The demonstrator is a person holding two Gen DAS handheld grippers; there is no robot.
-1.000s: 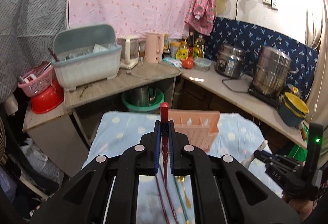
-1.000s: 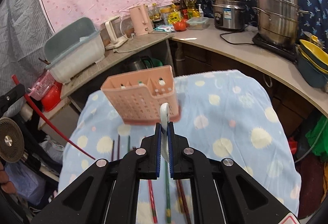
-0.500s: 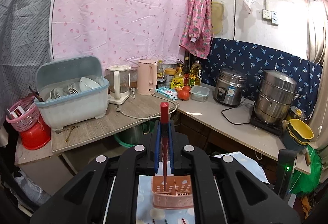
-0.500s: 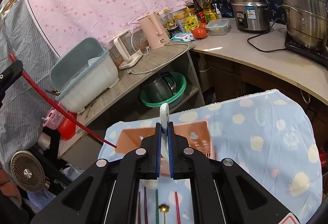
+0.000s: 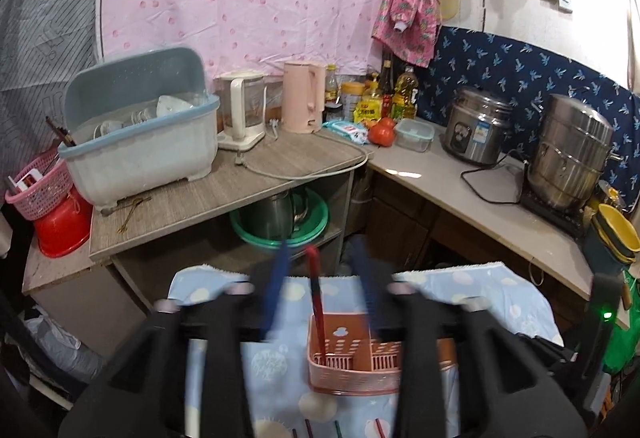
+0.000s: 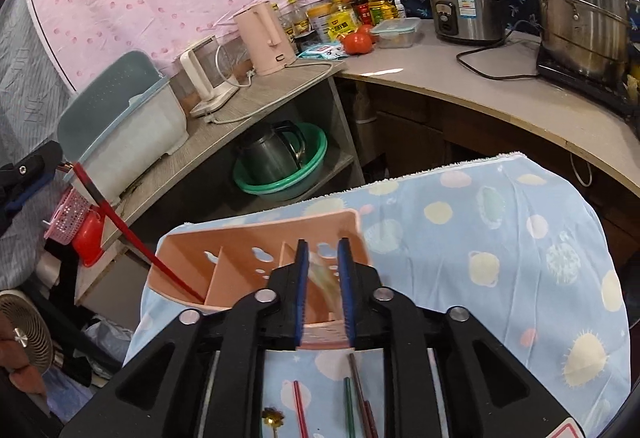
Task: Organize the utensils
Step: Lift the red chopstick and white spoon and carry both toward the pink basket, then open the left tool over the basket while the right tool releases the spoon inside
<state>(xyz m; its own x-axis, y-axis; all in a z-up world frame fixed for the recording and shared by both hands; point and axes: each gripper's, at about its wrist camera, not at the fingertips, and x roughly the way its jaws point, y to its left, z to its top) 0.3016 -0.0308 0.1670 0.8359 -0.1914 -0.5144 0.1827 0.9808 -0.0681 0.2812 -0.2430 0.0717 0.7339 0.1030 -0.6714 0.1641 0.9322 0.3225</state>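
Note:
A pink slotted utensil holder (image 5: 352,362) (image 6: 256,262) stands on the blue dotted cloth (image 6: 500,238). My left gripper (image 5: 320,278) is open above it, blurred. A red chopstick (image 5: 316,302) stands free between its jaws with its lower end in the holder's left slot; it also shows in the right wrist view (image 6: 132,234). My right gripper (image 6: 323,266) is open over the holder's right part. A pale blurred spoon (image 6: 320,278) drops between its jaws into the holder. Several chopsticks (image 6: 352,402) and a gold spoon (image 6: 272,418) lie on the cloth below.
A counter (image 5: 240,181) behind holds a blue-grey dish rack (image 5: 140,133), kettles (image 5: 302,97), bottles, a rice cooker (image 5: 476,129) and a steel steamer (image 5: 572,157). A green basin (image 6: 280,165) with a pot sits underneath. A fan (image 6: 24,334) stands at lower left.
Both grippers have opened. The red chopstick has left the left jaws and slid into the holder. The white spoon has left the right jaws and falls into the holder.

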